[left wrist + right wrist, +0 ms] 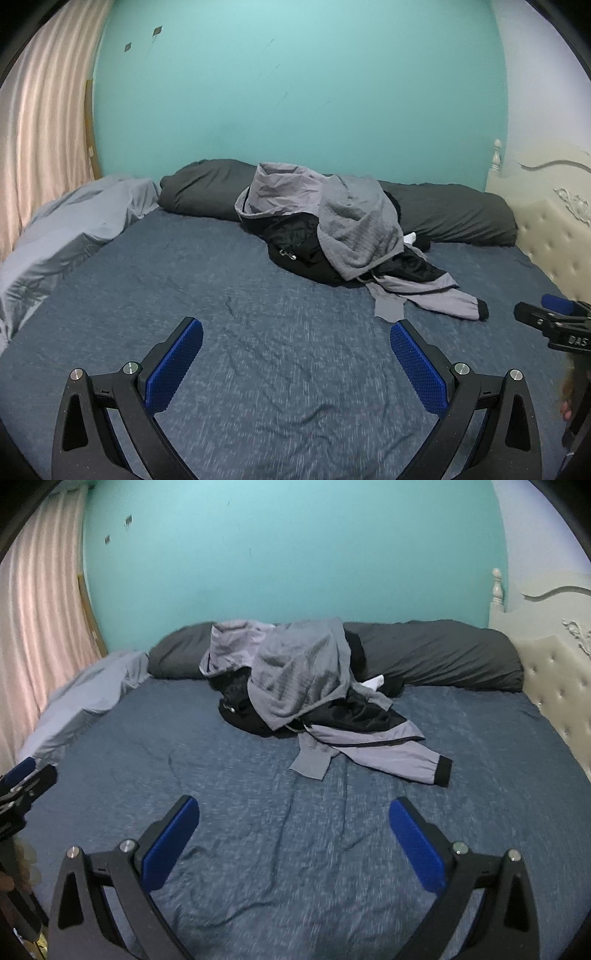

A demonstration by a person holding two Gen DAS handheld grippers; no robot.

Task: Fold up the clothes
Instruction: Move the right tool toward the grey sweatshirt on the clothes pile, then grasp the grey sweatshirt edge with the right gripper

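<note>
We hold our left gripper point(296, 334) and right gripper point(294, 812) spread wide over the blue bed point(207, 288), with nothing in them. The clothes point(332, 229) lie in a messy, unfolded heap near the dark pillow point(199, 188), so our grippers are ready to grab.

From where I steer, the blue bed sheet point(258, 369) lies bare in front of both spread grippers, so I have open passage straight ahead up to the heap of clothes point(306, 694), whose grey sleeve point(399, 757) reaches farthest toward me. Behind the heap a dark bolster point(454, 218) runs along the turquoise wall point(295, 92) and closes off the far side. On the left a rumpled grey sheet point(74, 236) and a pink curtain point(40, 147) hem me in; on the right, the tufted headboard point(554, 686).
</note>
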